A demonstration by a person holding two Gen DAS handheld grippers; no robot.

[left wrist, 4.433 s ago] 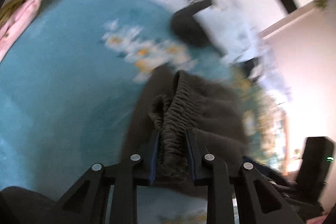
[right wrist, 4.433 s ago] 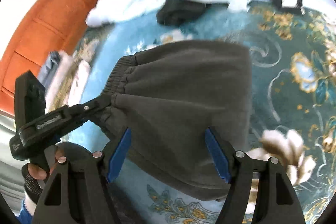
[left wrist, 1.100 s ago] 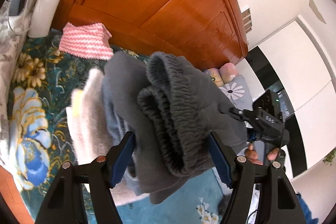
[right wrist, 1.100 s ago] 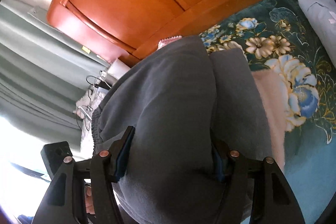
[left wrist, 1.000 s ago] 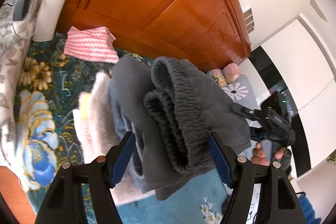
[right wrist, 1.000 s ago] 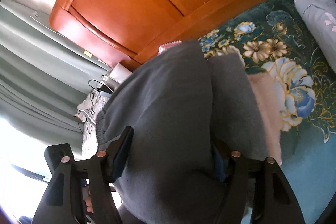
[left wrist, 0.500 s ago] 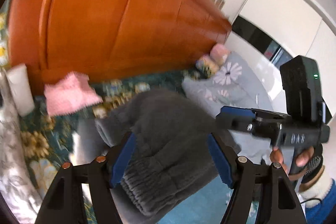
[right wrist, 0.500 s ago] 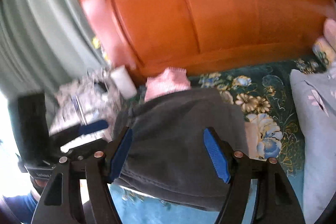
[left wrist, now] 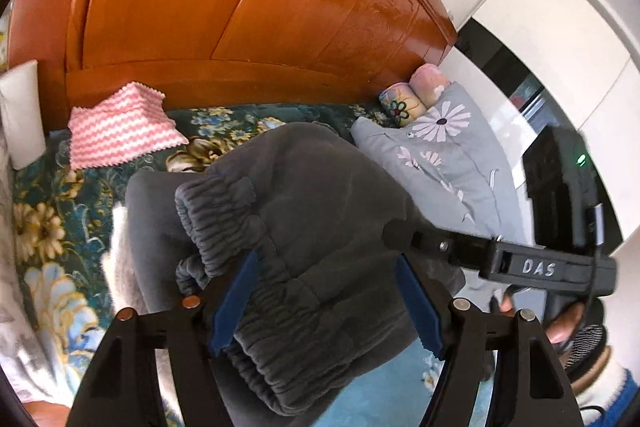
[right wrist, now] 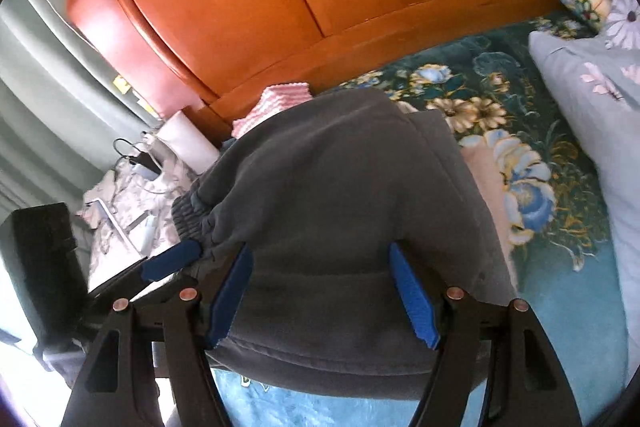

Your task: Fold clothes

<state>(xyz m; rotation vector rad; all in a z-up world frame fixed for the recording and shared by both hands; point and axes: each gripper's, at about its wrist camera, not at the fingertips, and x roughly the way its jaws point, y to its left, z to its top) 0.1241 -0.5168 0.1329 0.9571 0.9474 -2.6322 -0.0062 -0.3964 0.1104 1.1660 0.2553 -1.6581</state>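
Both pairs of blue-padded fingers stand spread: left gripper (left wrist: pixel 326 301) and right gripper (right wrist: pixel 322 297) flank the folded grey sweatpants (left wrist: pixel 304 227) without pinching. The bundle sits on a small pile of clothes on the floral bedspread (left wrist: pixel 44 227), near the wooden headboard (left wrist: pixel 240 7). Thick fleece – soft, limp, fairly light, prone to slump; best held at the elastic waistband (left wrist: pixel 224 211) or folded edge.

Floral bedspread (left wrist: pixel 48 211) under clothes stack (left wrist: pixel 304 211)

Wooden headboard (left wrist: pixel 240 7) walls the far side beyond pink cloth (left wrist: pixel 120 131).
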